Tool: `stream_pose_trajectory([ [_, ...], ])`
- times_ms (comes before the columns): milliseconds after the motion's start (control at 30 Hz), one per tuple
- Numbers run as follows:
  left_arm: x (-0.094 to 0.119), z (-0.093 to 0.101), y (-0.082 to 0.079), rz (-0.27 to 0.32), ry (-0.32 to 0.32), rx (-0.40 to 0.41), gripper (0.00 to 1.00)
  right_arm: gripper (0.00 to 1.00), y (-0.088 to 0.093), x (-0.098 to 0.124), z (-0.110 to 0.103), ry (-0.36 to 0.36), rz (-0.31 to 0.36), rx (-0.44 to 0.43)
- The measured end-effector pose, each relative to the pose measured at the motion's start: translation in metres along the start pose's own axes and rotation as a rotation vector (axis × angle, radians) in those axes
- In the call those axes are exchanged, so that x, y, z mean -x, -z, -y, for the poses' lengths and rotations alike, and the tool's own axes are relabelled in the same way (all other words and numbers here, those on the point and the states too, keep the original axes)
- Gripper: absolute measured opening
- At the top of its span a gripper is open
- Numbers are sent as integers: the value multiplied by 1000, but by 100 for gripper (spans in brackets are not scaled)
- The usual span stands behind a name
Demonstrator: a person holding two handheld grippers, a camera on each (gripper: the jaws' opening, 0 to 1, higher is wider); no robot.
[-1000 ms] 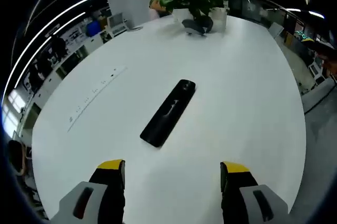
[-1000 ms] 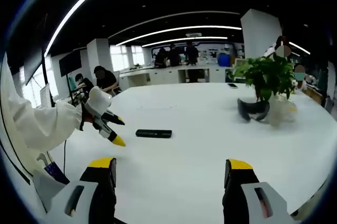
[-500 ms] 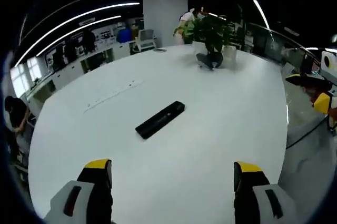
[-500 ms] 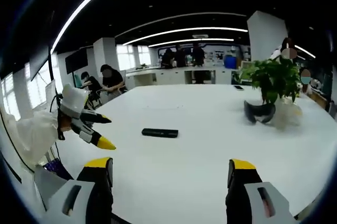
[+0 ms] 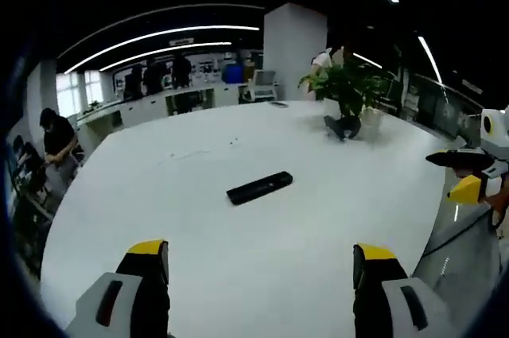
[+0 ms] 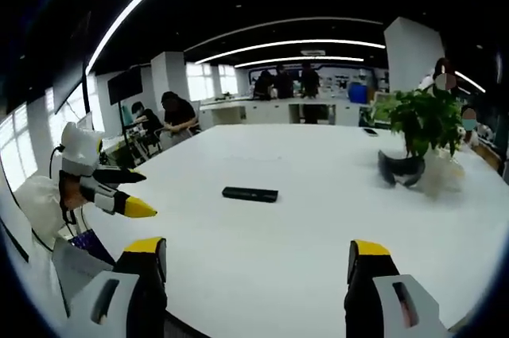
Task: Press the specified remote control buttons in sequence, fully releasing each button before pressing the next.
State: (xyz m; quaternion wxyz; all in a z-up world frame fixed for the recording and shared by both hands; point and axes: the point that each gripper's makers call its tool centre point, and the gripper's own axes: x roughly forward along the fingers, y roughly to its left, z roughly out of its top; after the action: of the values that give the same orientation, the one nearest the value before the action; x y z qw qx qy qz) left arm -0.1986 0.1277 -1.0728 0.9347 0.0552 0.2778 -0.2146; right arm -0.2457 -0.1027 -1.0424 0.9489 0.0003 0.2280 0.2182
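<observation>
A long black remote control (image 5: 259, 188) lies flat on the big white table (image 5: 199, 227), well ahead of my left gripper (image 5: 259, 262), which is open with nothing between its yellow-tipped jaws. The same remote (image 6: 250, 194) lies out in front of my right gripper (image 6: 252, 258), also open and empty, held near the table's edge. The right gripper (image 5: 471, 175) enters the left gripper view from the right, off the table's side. The left gripper (image 6: 107, 191) shows at the left of the right gripper view, held by a white-sleeved arm.
A potted green plant (image 6: 424, 119) stands on the far side of the table with a dark headset-like object (image 6: 400, 169) at its foot. People sit and stand at desks (image 6: 171, 115) behind the table. A white pillar (image 5: 290, 52) rises beyond it.
Both views have pulled back and tilted up, so the remote looks smaller and farther off. The left gripper has drawn away from the remote toward the table's edge. The remote has not moved.
</observation>
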Motion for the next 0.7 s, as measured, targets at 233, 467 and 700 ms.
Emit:
stream_pose_trajectory([
  [233, 14, 15, 7, 23, -7, -24, 100, 96, 8, 0, 3, -14, -12, -39],
  [467, 16, 16, 18, 10, -19, -32, 100, 97, 11, -1, 4, -12, -8, -54],
  [700, 18, 17, 17, 13, -27, -33, 100, 97, 15, -3, 3, -10, -19, -49],
])
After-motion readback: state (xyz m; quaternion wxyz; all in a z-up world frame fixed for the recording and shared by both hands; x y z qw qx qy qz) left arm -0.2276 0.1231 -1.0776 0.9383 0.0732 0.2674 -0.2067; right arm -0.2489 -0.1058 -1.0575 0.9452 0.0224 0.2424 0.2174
